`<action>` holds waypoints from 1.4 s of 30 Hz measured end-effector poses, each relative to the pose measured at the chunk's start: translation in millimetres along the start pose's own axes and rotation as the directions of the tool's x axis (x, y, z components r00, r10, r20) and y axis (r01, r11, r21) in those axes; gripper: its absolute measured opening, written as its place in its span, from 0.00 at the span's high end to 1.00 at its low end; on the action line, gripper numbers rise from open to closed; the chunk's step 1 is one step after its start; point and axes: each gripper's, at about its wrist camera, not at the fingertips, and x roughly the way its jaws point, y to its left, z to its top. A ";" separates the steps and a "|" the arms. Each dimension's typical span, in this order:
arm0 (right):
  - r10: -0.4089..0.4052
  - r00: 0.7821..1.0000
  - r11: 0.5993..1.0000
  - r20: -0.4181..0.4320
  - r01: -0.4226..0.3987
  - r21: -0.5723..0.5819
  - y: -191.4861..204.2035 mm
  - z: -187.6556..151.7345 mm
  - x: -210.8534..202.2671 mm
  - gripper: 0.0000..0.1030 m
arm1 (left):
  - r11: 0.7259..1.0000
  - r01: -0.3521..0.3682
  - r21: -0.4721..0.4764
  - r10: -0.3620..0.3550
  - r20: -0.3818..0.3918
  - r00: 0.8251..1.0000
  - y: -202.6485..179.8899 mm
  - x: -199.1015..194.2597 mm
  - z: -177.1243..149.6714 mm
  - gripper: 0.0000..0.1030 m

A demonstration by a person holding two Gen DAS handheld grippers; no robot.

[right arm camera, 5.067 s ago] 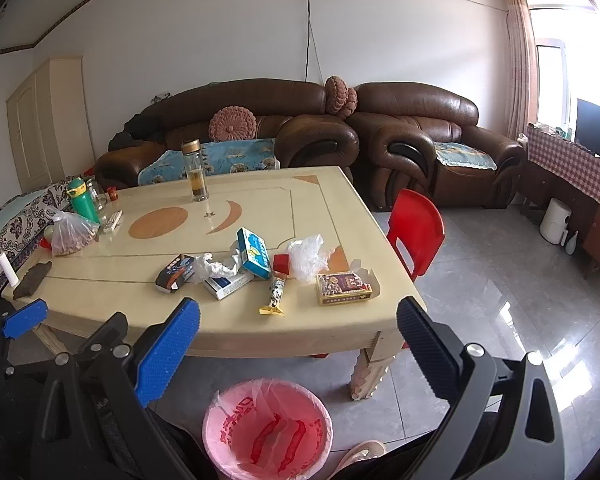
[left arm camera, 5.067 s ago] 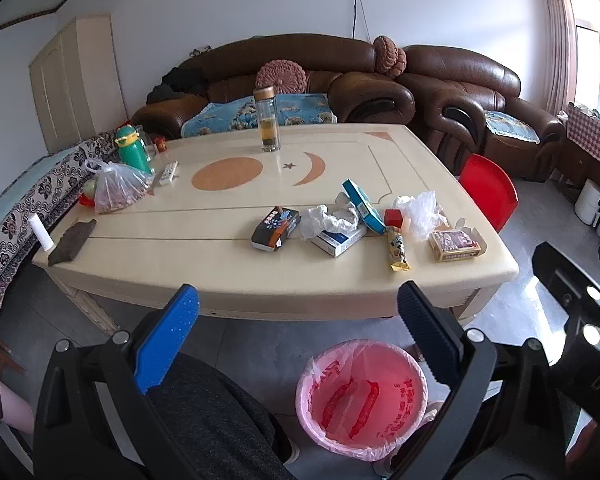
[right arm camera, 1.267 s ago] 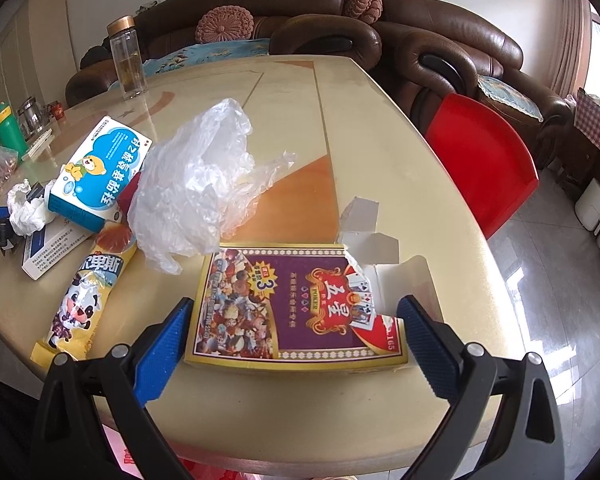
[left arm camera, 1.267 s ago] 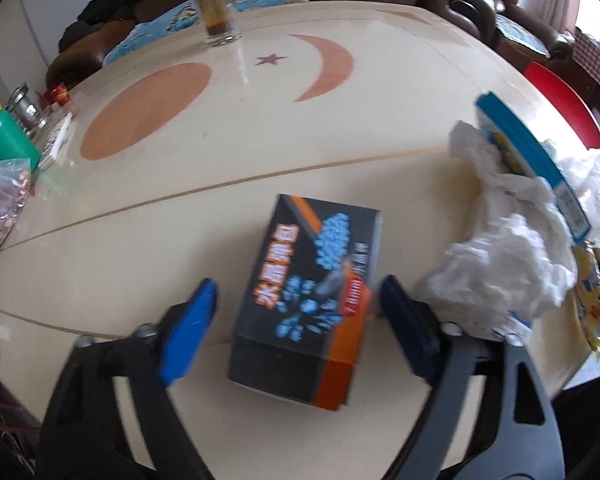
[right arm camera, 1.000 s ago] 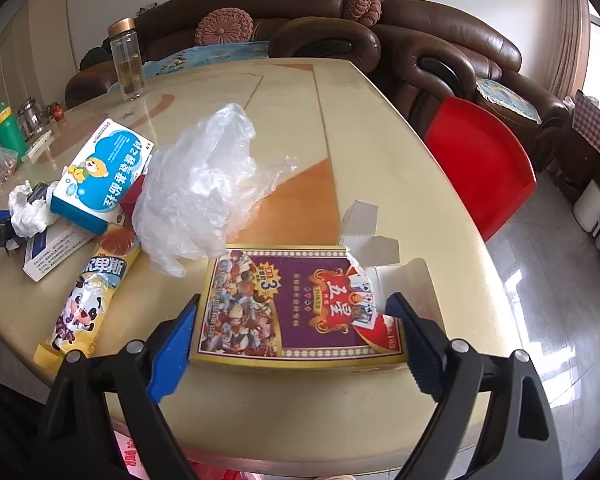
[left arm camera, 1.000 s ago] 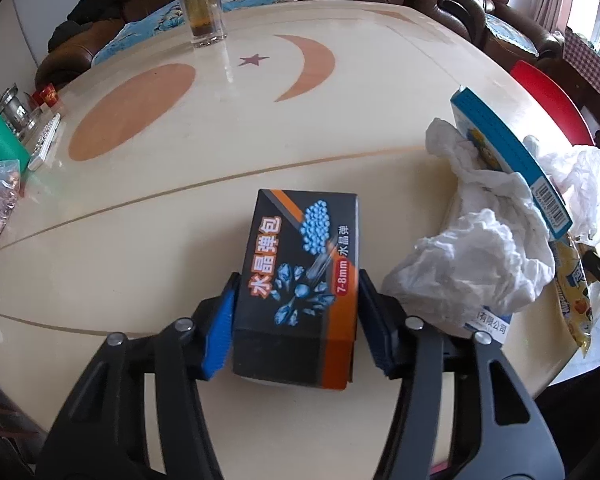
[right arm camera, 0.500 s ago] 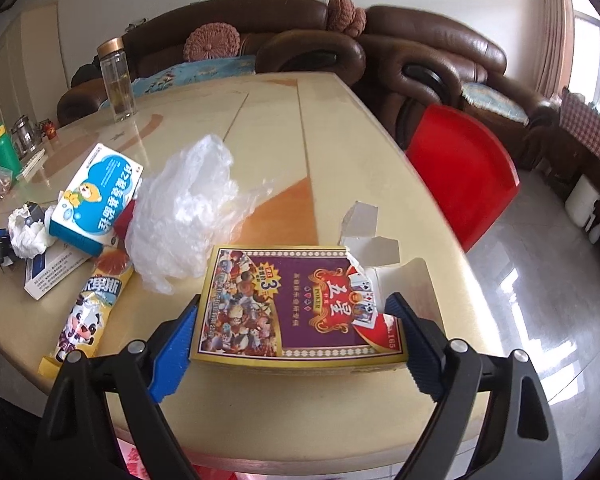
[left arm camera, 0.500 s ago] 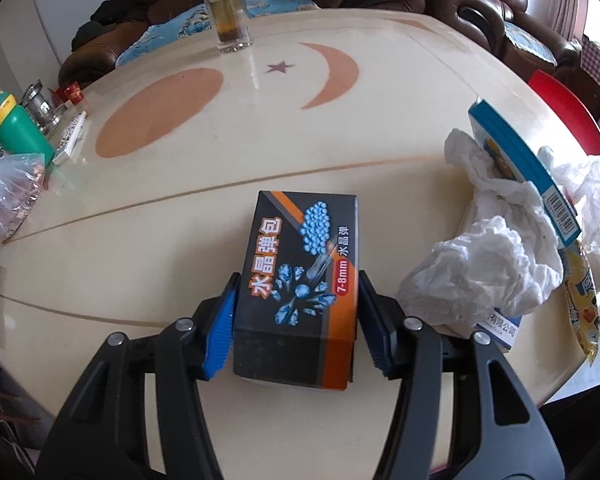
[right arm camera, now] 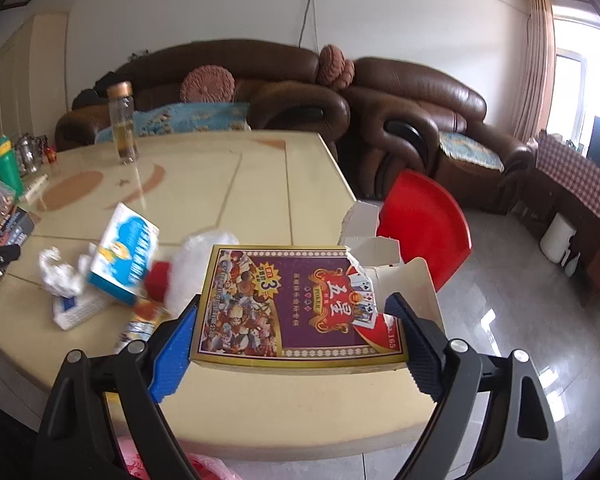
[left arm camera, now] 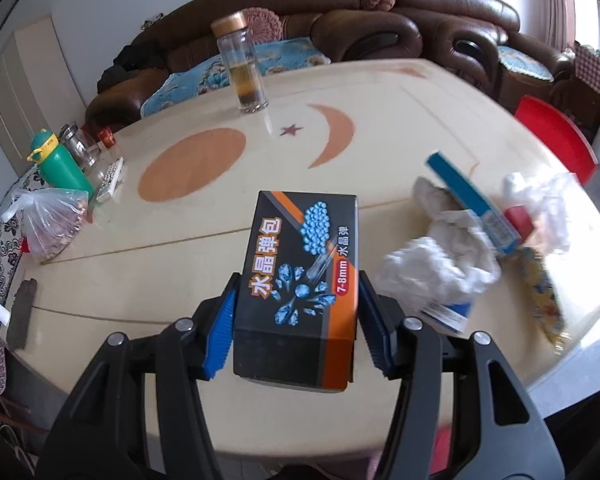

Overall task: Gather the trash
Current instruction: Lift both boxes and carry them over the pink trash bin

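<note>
Both boxes are coming up off the cream wooden table [left arm camera: 180, 248] now, where half a second ago they were sitting flat on it. My left gripper [left arm camera: 296, 328] is clenching the black-and-orange cardboard box with blue crystal print [left arm camera: 300, 272], its near end pinched between my pads. My right gripper [right arm camera: 296, 336] is clamping the flat purple-and-gold playing-card box with torn white flap [right arm camera: 300, 300] across its width. So two pieces of trash are in hand, ready for binning.

The pink-bagged bin [right arm camera: 204, 466] is showing only as a sliver below my right gripper. Beyond it to the left, crumpled white tissue [right arm camera: 60, 276] and the blue-and-white carton [right arm camera: 126, 254] are motion-blurred; the clear plastic bag is probably behind the card box.
</note>
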 end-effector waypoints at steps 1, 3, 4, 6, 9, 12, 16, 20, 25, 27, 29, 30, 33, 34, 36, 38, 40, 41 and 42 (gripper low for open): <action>0.009 1.000 1.000 0.014 -0.008 -0.005 2.4 3.2 -9.1 0.16 | 1.000 0.007 -0.003 -0.006 0.006 1.000 -0.9 -6.8 -0.5 0.46; 0.022 0.999 1.000 0.039 -0.022 -0.016 8.0 8.2 -26.9 0.16 | 1.000 0.018 -0.008 -0.017 0.025 1.000 -2.5 -22.2 -2.8 0.46; 0.031 0.998 0.999 0.047 -0.030 -0.019 10.5 10.2 -33.8 0.16 | 1.000 0.023 -0.008 -0.023 0.035 0.999 -3.3 -30.2 -4.9 0.46; 0.051 0.997 0.998 0.063 -0.050 -0.024 15.1 12.8 -48.1 0.16 | 1.000 0.028 -0.009 -0.027 0.055 0.998 -4.2 -47.7 -8.5 0.46; 0.082 0.993 0.996 0.089 -0.078 -0.043 25.6 14.9 -72.8 0.16 | 0.999 0.044 -0.020 -0.043 0.080 0.996 -3.9 -73.1 -15.1 0.46; 0.120 0.988 0.992 0.096 -0.114 -0.057 36.4 14.2 -92.3 0.16 | 0.999 0.048 -0.025 -0.046 0.093 0.995 -4.5 -94.9 -24.4 0.46; 0.152 0.983 0.986 0.105 -0.145 -0.078 47.3 8.2 -118.2 0.16 | 0.997 0.073 -0.035 -0.069 0.101 0.992 -4.8 -118.4 -39.6 0.46; 0.187 0.976 0.980 0.112 -0.177 -0.092 56.2 1.6 -144.0 0.16 | 0.996 0.083 -0.035 -0.079 0.110 0.991 -7.6 -143.0 -57.3 0.46; 0.222 0.969 0.970 0.103 -0.210 -0.118 64.6 -11.2 -168.1 0.16 | 0.995 0.101 -0.019 -0.098 0.111 0.989 -15.1 -162.3 -77.1 0.46; 0.228 0.969 0.968 0.099 -0.214 -0.129 68.3 -17.4 -174.8 0.16 | 0.994 0.106 -0.010 -0.104 0.112 0.988 -19.6 -167.9 -84.3 0.46; 0.232 0.969 0.966 0.085 -0.220 -0.136 72.3 -23.8 -179.8 0.16 | 0.993 0.120 0.003 -0.120 0.109 0.987 -25.9 -171.5 -92.7 0.46; 0.237 0.968 0.965 0.079 -0.225 -0.134 72.5 -26.9 -181.8 0.16 | 0.992 0.126 0.006 -0.126 0.106 0.986 -28.6 -172.6 -95.5 0.46; 0.246 0.968 0.963 0.058 -0.237 -0.130 74.1 -32.1 -182.4 0.16 | 0.988 0.152 0.022 -0.153 0.089 0.984 -38.4 -172.6 -106.8 0.46; 0.249 0.967 0.962 0.045 -0.241 -0.131 74.5 -36.0 -182.1 0.16 | 0.987 0.160 0.026 -0.161 0.081 0.984 -40.3 -171.2 -109.3 0.46; 0.249 0.968 0.960 0.024 -0.244 -0.134 77.1 -43.8 -180.6 0.16 | 0.983 0.179 0.030 -0.181 0.059 0.982 -45.8 -166.5 -117.0 0.46; 0.253 0.967 0.959 0.008 -0.250 -0.134 78.6 -51.0 -179.2 0.16 | 0.980 0.196 0.035 -0.198 0.036 0.980 -51.5 -161.3 -123.8 0.46; 0.256 0.967 0.957 -0.012 -0.255 -0.135 80.3 -58.6 -174.8 0.16 | 0.976 0.213 0.043 -0.213 0.011 0.977 -57.2 -153.8 -131.7 0.46; 0.256 0.966 0.957 -0.023 -0.257 -0.136 81.2 -62.5 -172.5 0.16 | 0.975 0.218 0.048 -0.218 -0.002 0.976 -59.8 -149.4 -135.7 0.46; 0.255 0.966 0.957 -0.033 -0.258 -0.137 82.0 -65.7 -169.7 0.16 | 0.974 0.219 0.051 -0.219 -0.010 0.976 -62.1 -146.6 -139.2 0.46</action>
